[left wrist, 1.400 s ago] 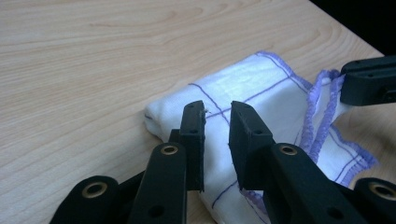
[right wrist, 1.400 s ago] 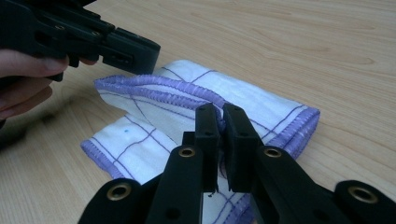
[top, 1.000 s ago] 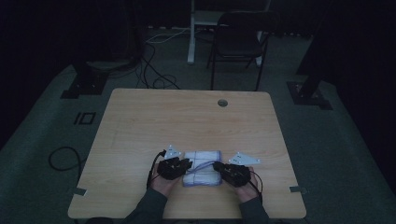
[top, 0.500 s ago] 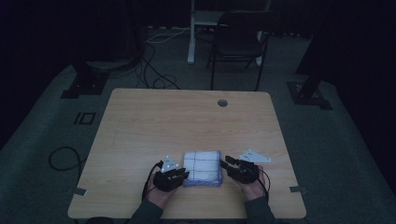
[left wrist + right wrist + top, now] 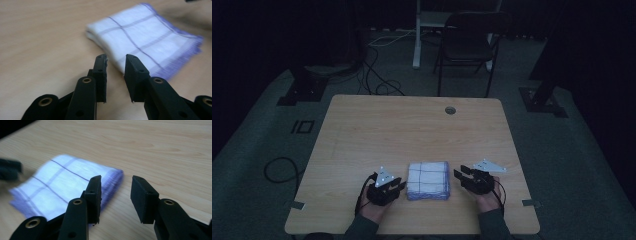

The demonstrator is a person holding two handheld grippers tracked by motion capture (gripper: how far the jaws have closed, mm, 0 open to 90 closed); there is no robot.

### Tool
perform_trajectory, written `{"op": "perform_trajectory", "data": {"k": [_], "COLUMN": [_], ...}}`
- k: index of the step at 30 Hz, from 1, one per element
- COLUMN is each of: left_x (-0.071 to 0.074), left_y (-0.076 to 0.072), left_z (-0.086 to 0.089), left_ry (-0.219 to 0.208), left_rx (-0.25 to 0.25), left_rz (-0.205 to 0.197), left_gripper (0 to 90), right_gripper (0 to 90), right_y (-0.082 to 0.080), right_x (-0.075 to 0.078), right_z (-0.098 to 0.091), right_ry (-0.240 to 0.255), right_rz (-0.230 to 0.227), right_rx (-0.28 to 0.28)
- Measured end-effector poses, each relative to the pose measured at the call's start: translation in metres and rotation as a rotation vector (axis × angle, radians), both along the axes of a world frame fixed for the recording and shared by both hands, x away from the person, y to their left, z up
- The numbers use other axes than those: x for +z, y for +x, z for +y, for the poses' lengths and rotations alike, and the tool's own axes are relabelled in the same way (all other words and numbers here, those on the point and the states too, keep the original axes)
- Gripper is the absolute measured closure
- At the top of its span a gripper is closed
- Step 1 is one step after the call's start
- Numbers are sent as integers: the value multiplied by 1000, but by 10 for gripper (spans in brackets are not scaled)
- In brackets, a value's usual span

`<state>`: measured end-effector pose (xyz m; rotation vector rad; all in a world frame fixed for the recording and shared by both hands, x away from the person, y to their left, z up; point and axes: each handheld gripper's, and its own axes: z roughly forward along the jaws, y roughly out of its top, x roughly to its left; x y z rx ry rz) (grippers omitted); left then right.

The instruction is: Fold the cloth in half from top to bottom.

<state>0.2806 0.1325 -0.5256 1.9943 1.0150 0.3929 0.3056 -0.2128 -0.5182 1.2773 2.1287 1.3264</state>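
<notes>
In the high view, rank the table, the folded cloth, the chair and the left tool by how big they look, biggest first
1. table, by far the largest.
2. chair, though it stands farther from the camera, so it may really be bigger than it looks.
3. folded cloth.
4. left tool, close to the cloth in look, slightly smaller.

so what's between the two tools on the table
The folded cloth lies flat between the left tool and right tool, apart from both, with bare table at either side, in the high view.

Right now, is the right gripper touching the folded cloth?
Apart. The high view shows bare table between the right gripper and the cloth.
</notes>
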Motion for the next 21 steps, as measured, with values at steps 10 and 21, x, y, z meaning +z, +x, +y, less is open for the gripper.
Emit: {"op": "perform_trajectory", "data": {"k": [10,21], "left_x": [-8,-9], "left_y": [26,36], "left_z": [25,41], "left_ry": [41,47], "left_rx": [104,168], "left_rz": [14,18], "left_gripper": [717,707], "right_gripper": [600,600], "right_y": [13,21], "right_x": [-11,-14], "right_z": [-10,-27], "right_ry": [-113,-112], "right_rz": [12,27], "right_rx": [-50,-104]}}
